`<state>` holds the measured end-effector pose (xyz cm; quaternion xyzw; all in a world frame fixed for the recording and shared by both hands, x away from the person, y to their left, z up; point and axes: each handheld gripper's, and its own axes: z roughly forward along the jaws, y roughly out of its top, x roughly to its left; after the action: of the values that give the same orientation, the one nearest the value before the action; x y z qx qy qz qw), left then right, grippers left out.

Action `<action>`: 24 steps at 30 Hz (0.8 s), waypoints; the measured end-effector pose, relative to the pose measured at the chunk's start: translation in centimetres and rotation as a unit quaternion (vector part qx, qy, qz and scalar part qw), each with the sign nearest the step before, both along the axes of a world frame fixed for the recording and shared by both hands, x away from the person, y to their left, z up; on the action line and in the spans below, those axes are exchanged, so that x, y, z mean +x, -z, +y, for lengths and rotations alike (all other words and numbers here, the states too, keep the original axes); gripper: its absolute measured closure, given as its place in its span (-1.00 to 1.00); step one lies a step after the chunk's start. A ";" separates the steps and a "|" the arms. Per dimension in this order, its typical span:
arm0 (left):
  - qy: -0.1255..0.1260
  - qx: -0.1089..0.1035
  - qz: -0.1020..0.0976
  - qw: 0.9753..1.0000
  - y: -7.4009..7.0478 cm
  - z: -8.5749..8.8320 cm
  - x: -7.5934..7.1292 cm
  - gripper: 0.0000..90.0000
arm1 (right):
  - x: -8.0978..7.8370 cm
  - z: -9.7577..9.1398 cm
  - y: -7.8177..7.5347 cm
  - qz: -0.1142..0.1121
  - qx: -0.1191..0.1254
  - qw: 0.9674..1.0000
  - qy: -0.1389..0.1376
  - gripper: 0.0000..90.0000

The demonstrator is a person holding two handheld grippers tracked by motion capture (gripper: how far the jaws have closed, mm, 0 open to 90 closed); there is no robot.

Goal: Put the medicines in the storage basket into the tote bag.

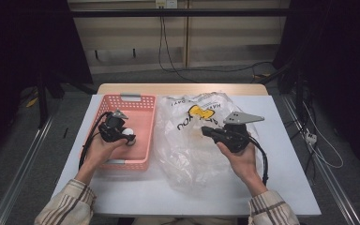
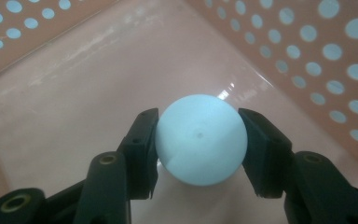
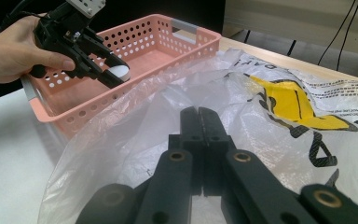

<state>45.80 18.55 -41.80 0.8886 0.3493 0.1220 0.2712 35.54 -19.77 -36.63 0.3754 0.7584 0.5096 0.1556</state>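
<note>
Left gripper (image 2: 198, 135) clamps pale ball (image 2: 200, 139) inside pink basket (image 1: 143, 117); ball half hidden by jaws in high view. Right gripper (image 3: 199, 122), jaws together, pinches clear plastic bag (image 1: 187, 140); bag print partly creased, unreadable. White tabletop (image 1: 286, 154); dark room, cables on floor behind.

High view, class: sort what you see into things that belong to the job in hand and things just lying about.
In the job:
- pale round ball, clamped by the left hand-held gripper
- pink perforated plastic basket
- clear plastic bag with yellow print, pinched by the shut right hand-held gripper

Lying about:
- black cables on the floor
- white table
</note>
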 end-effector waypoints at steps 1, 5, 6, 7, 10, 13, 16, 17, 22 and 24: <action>-0.003 0.001 -0.008 1.000 0.1 -0.1 -0.1 0.13 | 0.0 0.0 0.0 0.000 0.000 1.000 0.001 1.00; -0.010 -0.010 -0.021 1.000 -0.3 0.0 -0.2 0.13 | 0.0 0.0 0.0 0.000 0.000 1.000 0.000 1.00; -0.011 -0.014 -0.026 0.999 -0.4 0.1 -0.3 0.13 | 0.0 0.0 0.0 0.000 0.000 1.000 0.000 1.00; -0.010 -0.018 -0.028 0.999 -0.6 0.1 -0.3 0.13 | 0.0 0.0 0.0 0.001 0.000 1.000 0.000 1.00; -0.011 -0.030 -0.040 0.999 -1.0 0.3 -0.4 0.13 | 0.0 0.0 0.0 0.001 0.001 1.000 0.000 1.00; -0.018 -0.044 -0.051 0.998 -1.5 0.3 -0.7 0.13 | 0.0 -0.1 0.0 0.001 0.000 1.000 0.002 1.00; -0.020 -0.056 -0.064 0.996 -2.1 0.2 -1.0 0.13 | 0.0 -0.2 -0.1 0.000 0.003 1.000 0.004 1.00; -0.022 -0.059 -0.070 0.996 -2.3 0.3 -1.1 0.13 | 0.0 -0.2 -0.1 0.000 0.003 1.000 0.004 1.00; -0.030 -0.084 -0.090 0.992 -3.4 0.8 -1.6 0.14 | 0.0 -0.2 0.0 0.001 0.002 1.000 0.003 1.00; -0.032 -0.086 -0.093 0.991 -3.9 1.0 -1.7 0.14 | 0.0 -0.2 0.0 0.001 0.001 1.000 0.003 1.00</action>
<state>44.08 19.51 -37.86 0.8349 0.3599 0.1825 0.3743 35.56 -19.95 -36.60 0.3780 0.7569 0.5098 0.1560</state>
